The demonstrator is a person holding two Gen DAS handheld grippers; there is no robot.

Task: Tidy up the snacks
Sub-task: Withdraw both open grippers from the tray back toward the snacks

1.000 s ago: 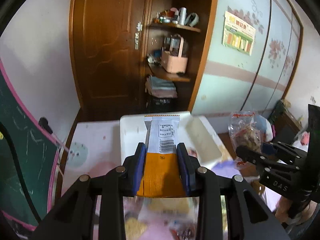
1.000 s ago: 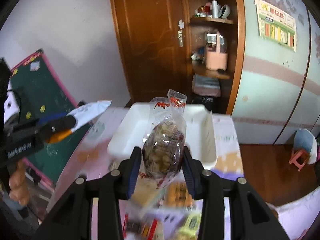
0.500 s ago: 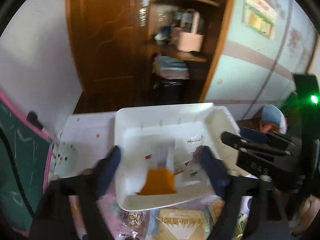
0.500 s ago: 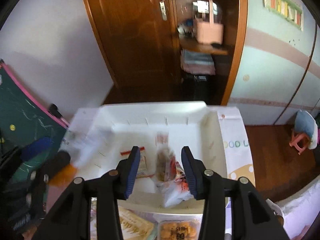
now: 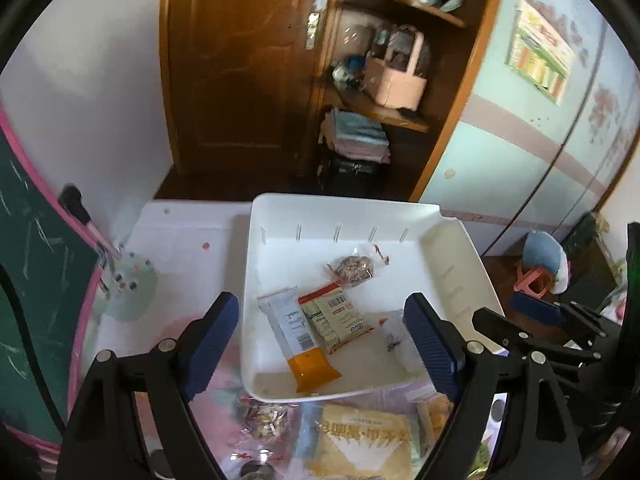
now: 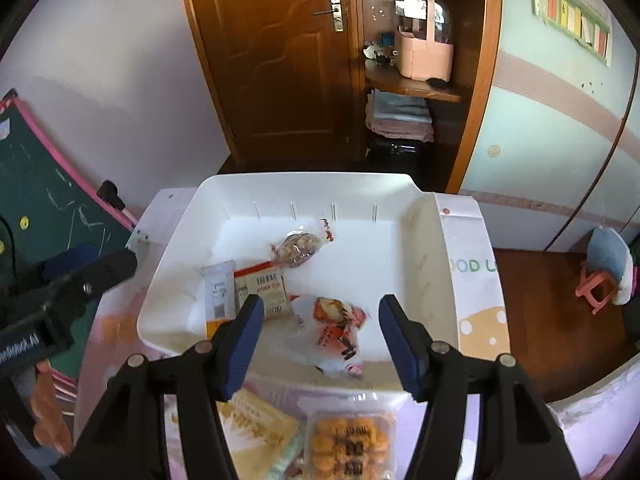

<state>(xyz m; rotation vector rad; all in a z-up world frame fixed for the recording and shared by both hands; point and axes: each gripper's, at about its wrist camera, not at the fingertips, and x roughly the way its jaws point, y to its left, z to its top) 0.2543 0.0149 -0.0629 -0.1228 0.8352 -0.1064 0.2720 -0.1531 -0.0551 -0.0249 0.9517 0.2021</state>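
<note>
Both packets are now lying in the white tray [image 5: 456, 280], released since a second ago: the orange-ended packet [image 5: 304, 344] near the tray's front edge, the clear bag [image 6: 336, 332] at its front middle. Organizing is advancing; more snacks, among them the yellow packet [image 5: 360, 440], are waiting on the worktop [image 5: 188, 248] at its near edge. The left gripper [image 5: 324, 348] and right gripper [image 6: 320, 344] are hovering over the tray's front edge, jaws spread wide, holding nothing.
</note>
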